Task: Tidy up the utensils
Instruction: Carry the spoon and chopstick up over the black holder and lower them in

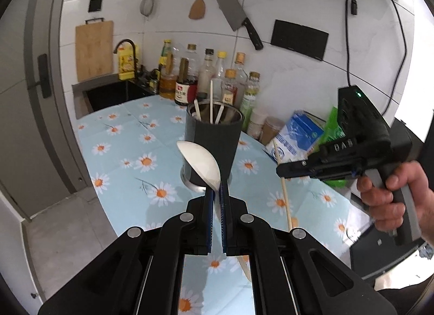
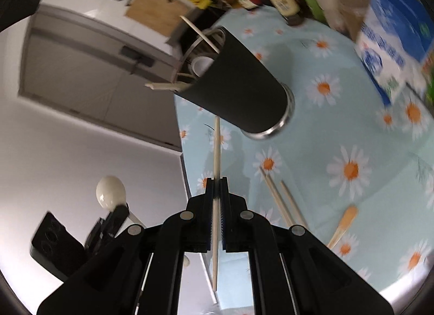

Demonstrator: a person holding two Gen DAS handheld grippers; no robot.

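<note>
Jaws clamped: left gripper pinches a white ceramic spoon, right gripper a pale wooden chopstick. Lift each above the dark cylindrical metal-rimmed holder, tip upright, then release.

On the desk the dark holder stands near the middle, its open mouth already taken up by several sticks and handles. Left of it the flowered cloth lies bare up to the sink, giving wide room. Behind it a row of bottles blocks the far side, and bags and cartons crowd the far right. Loose chopsticks and a wooden spoon lie on the near right.
</note>
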